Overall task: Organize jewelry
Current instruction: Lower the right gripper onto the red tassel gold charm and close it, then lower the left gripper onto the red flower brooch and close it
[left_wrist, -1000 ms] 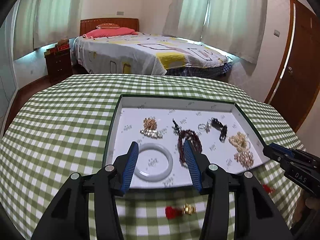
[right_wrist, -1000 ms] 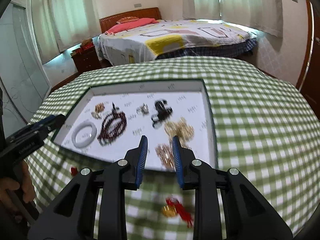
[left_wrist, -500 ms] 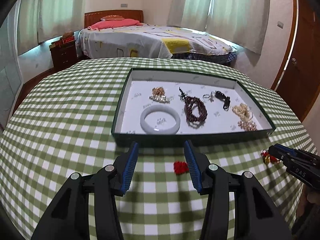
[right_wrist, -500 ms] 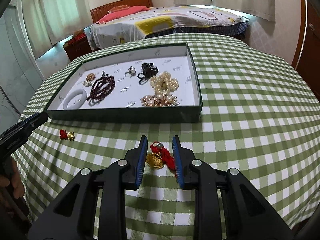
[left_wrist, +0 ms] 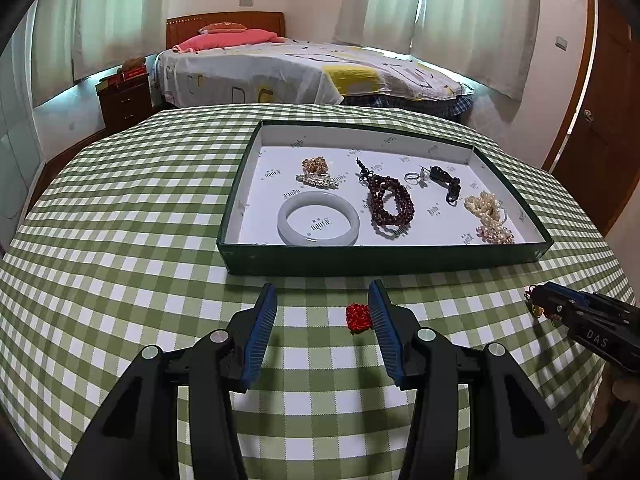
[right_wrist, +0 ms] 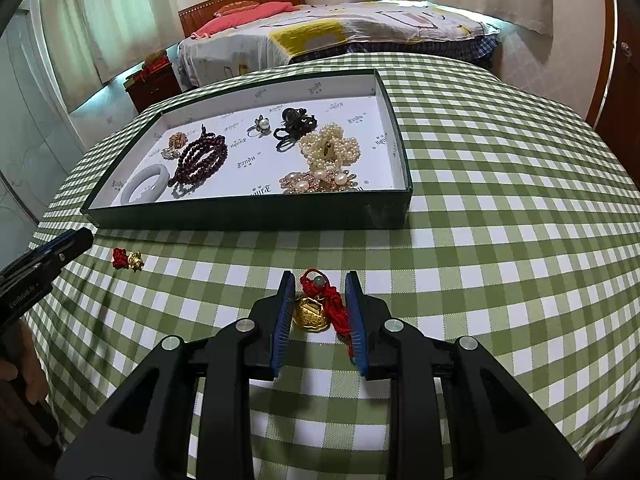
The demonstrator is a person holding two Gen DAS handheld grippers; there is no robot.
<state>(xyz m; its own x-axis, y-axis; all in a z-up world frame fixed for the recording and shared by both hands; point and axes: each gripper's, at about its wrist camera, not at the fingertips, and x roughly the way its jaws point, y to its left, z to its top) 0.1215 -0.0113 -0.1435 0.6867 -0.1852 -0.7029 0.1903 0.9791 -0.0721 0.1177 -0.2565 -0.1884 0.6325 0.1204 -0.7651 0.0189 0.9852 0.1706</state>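
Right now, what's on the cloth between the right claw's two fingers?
A gold charm on a red knotted cord, seen in the right wrist view. The fingers flank it.

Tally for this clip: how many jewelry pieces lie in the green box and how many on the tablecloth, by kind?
In the box:
White bangle: 1
Dark red bead strand: 1
Gold-tone pieces: 2
Ring: 1
Black piece: 1
Pearl pieces: 2
On the tablecloth:
Red-and-gold charms: 2
Total: 10
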